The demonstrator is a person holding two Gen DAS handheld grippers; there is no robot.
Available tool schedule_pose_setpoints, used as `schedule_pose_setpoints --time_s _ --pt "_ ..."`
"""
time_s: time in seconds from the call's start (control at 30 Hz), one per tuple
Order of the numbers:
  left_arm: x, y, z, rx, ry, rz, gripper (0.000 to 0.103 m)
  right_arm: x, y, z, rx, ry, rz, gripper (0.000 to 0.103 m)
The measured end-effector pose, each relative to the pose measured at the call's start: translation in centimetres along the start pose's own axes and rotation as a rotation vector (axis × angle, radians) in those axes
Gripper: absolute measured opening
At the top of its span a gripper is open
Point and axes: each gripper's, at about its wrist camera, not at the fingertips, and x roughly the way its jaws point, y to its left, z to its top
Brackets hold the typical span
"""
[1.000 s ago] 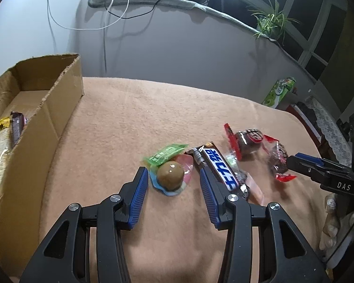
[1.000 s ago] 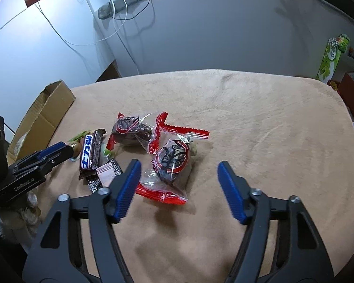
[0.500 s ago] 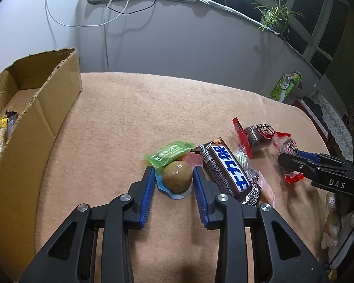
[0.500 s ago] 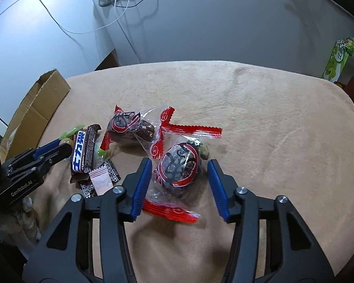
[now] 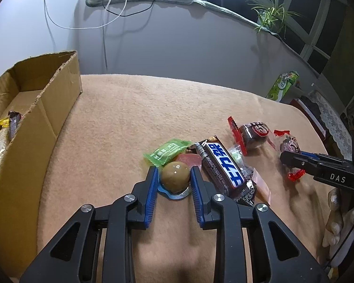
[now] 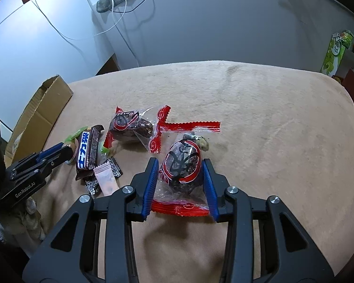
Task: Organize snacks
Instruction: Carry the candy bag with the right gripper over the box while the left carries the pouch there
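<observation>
Both of my grips have squeezed in since a moment ago. Inside the brown cardboard box [image 5: 37,99], a few wrapped snacks lie. My left hand-held gripper [image 5: 173,176] is clamped on the round brown egg in its clear pack [image 5: 175,176]. My right hand-held gripper [image 6: 180,169] pinches the red-edged clear bag of dark candy [image 6: 181,165]. Beside them on the tan cloth table [image 6: 259,118] lies a blue and brown chocolate bar [image 5: 221,162].
</observation>
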Motion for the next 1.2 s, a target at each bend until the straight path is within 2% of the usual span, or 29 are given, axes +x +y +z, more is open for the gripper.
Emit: schedule_pose_setpoints --time_s 0.43,0.87,1.2 --pt "-3.5 -0.6 -0.5 0.001 -0.049 -0.037 0.026 -3.9 0.4 -0.9 -0.001 -0.053 0.01 0.039" --pt "-8.6 -0.1 -1.0 -0.007 -0.133 -0.047 0.026 -7.5 5.2 -1.2 -0.067 -0.116 0.046 0.039" --pt "-12.6 2.9 -1.7 -0.046 -0.194 -0.012 0.026 -9.0 10.8 0.0 -0.15 -0.151 0.105 0.039"
